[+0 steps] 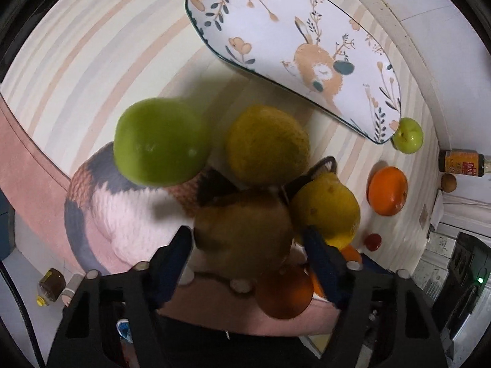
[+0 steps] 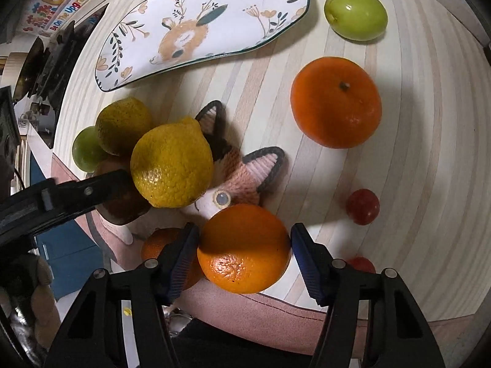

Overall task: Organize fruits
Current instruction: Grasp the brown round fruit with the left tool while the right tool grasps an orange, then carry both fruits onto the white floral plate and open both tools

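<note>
- The striped table (image 2: 399, 153) carries everything; the long fox-patterned dish (image 2: 202, 24) at its far side holds nothing yet.
- A knitted fox holder (image 2: 242, 168) near the front edge is heaped with fruit: two lemons, a green fruit, oranges and a brown one.
- The large orange (image 2: 336, 102) sits loose on the table, likely firm and a little heavy.
- The right gripper (image 2: 244, 253) straddles a smaller orange (image 2: 244, 248) at its widest, the left pad touching, the right with a sliver of gap. Rind should give grip; squeeze gently.
- The left gripper (image 1: 248, 245) brackets a brown fruit (image 1: 242, 233), half open; contact cannot be told.
- Cherry tomatoes (image 2: 362, 206) look soft and prone to rolling.
</note>
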The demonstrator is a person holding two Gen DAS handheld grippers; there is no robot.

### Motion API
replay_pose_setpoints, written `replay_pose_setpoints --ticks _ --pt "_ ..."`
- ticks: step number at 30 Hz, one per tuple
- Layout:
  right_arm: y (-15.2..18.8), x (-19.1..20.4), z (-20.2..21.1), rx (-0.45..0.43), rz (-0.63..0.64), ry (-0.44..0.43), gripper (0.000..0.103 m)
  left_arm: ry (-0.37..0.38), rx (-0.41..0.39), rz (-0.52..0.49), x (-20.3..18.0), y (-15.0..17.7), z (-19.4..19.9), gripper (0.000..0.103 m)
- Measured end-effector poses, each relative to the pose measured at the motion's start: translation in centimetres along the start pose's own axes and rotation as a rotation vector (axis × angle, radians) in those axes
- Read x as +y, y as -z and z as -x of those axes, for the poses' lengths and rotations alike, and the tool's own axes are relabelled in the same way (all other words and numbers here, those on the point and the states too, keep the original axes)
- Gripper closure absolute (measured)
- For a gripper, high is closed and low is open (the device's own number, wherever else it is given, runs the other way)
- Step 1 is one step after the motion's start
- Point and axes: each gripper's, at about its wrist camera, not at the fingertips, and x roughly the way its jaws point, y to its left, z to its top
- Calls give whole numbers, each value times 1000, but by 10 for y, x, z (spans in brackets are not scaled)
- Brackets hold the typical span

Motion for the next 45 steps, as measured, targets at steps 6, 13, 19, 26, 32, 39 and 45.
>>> replay_pose_setpoints --ticks 6,13,19,26,32,39,45 --pt "1 -9 -2 54 3 -36 38 -34 -56 -25 4 7 2 39" --pt "-4 -10 -5 91 3 -51 36 -93 -74 -81 11 17 3 38" --pt "-4 -1 -12 130 34 -28 29 -140 -82 -139 -3 14 -5 38" --pt "1 6 -16 118 39 -19 31 -134 -74 -119 4 10 -16 39" --pt "10 7 -11 90 43 -12 35 -141 -104 -131 0 13 -8 40" --pt "13 -4 23 29 7 -45 36 -95 -207 -152 -6 15 53 40" --pt "-34 3 74 -106 20 -93 36 -53 -261 -200 -35 -24 89 40"
